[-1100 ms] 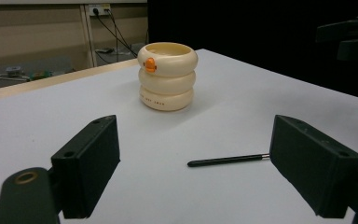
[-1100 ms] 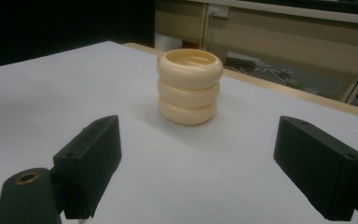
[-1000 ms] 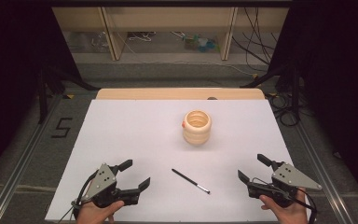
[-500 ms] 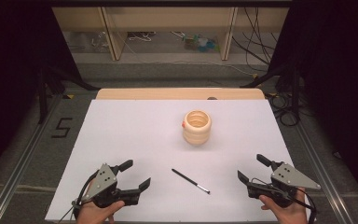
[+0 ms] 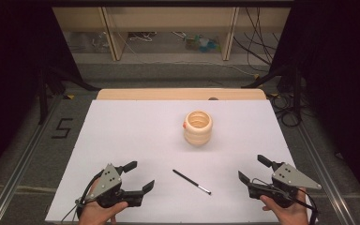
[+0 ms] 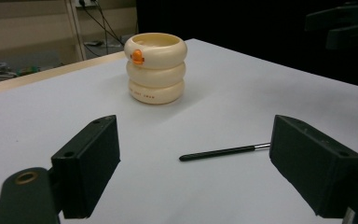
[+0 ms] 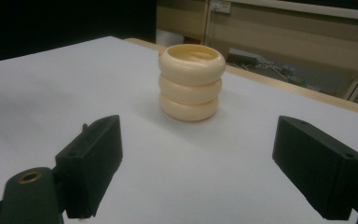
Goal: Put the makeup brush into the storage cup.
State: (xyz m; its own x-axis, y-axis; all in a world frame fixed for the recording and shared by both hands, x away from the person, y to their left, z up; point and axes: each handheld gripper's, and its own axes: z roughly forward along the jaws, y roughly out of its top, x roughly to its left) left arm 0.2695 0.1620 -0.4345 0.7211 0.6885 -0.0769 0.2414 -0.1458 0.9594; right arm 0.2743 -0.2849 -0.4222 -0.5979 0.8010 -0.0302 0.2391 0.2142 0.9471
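A cream ribbed cup (image 5: 198, 127) shaped like three stacked rings stands upright on the white table top (image 5: 136, 136), right of centre; an orange knob (image 6: 137, 57) sticks out near its rim. A thin black pen (image 5: 191, 182) with a silver tip lies flat nearer the front edge. My left gripper (image 5: 139, 176) rests at the front left, open, nothing between its jaws. At the front right my right gripper (image 5: 253, 168) is open too and empty. In the left gripper view the pen (image 6: 223, 151) lies ahead between the jaws, the cup (image 6: 155, 68) beyond. The right gripper view faces the cup (image 7: 191, 81).
A wooden strip (image 5: 180, 94) borders the table's far edge. Behind it stand shelves (image 5: 168, 33) with cables and small items on the floor. Metal rails (image 5: 21, 159) run along both sides, and a "5" mark (image 5: 62, 127) is on the floor at the left.
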